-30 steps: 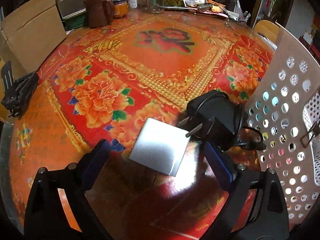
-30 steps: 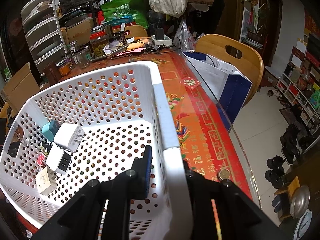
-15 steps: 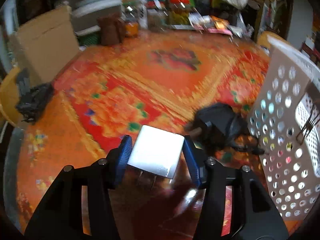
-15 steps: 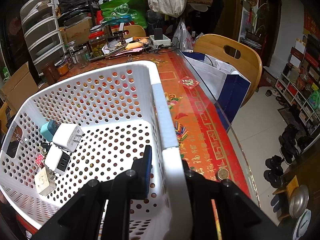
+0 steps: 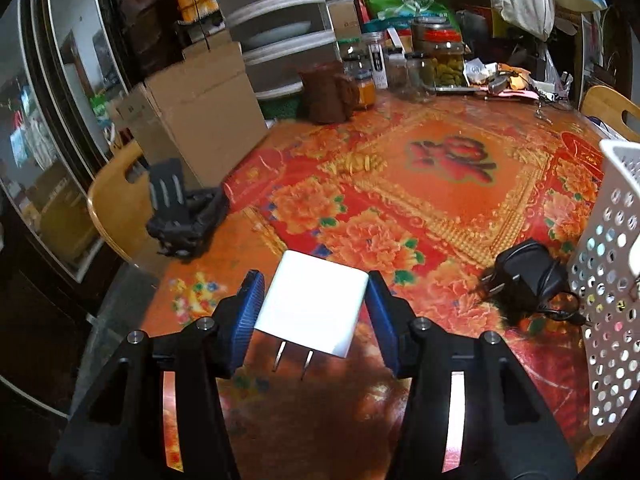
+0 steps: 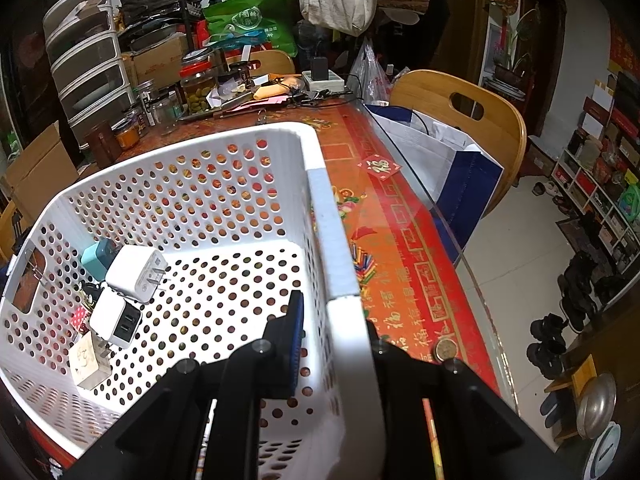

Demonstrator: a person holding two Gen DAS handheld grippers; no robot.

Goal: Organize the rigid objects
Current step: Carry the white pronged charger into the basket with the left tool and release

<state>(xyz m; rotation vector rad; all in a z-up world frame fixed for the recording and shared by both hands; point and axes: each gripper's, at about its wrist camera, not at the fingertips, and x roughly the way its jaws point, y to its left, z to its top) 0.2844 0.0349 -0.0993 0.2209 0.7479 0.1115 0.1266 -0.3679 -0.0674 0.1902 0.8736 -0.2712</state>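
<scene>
Ahead of the left fingers (image 5: 252,312) bare tablecloth (image 5: 448,184) lies open; right of them, black adapter (image 5: 524,284) and basket wall (image 5: 608,280) block

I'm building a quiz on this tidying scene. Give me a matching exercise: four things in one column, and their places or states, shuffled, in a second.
Things:
1. white charger
2. black adapter
3. teal plug
4. white basket

Places or states:
A. lying on the tablecloth beside the basket wall
B. rim clamped by the right gripper
C. inside the basket, by its left wall
D. held off the table between the left gripper pads, prongs down

Pairs: 1-D, 2-A, 3-C, 4-B
</scene>
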